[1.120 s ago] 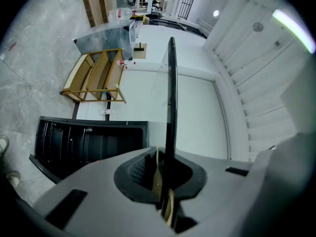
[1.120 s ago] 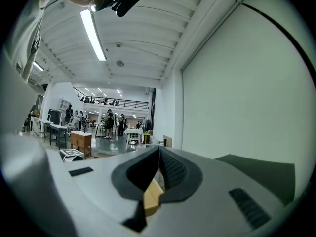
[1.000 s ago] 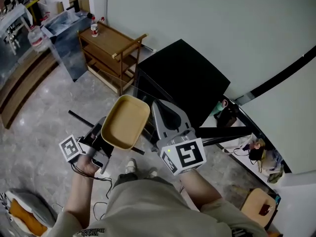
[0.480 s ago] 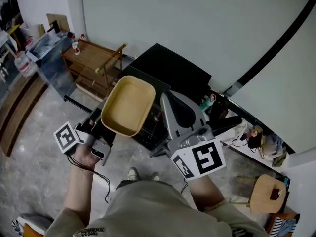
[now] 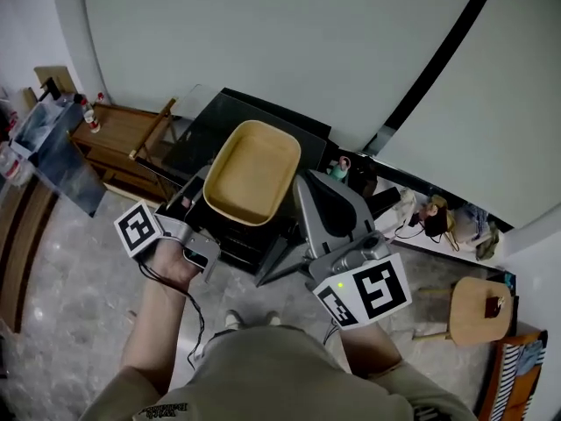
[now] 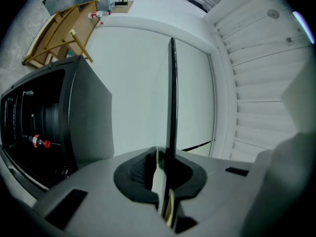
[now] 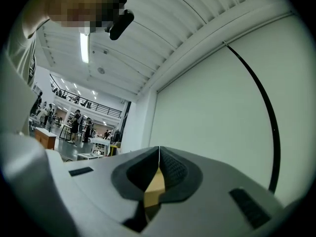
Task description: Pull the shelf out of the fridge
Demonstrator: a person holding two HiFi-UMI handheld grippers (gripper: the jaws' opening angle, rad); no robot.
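Note:
A tan, shallow tray [image 5: 252,172] with rounded corners hangs in the air above the black fridge [image 5: 267,117], held from both sides. My left gripper [image 5: 207,203] is shut on the tray's near-left rim, and a thin cream edge [image 6: 159,181] shows between its pads. At the tray's right rim my right gripper [image 5: 299,185] is shut as well, with a tan edge [image 7: 154,187] pinched in its jaws. In the left gripper view the fridge [image 6: 54,117] shows its dark interior with bottles inside.
A wooden trolley [image 5: 123,134] stands left of the fridge. Bags and small items [image 5: 429,216] lie along the wall at the right, and a round wooden stool [image 5: 478,310] stands further right. A grey wall with a black stripe [image 5: 438,60] rises behind the fridge.
Both grippers have risen with the tray and carried it towards the wall, so it now hangs over the fridge top. The jaws stay closed on its rims.

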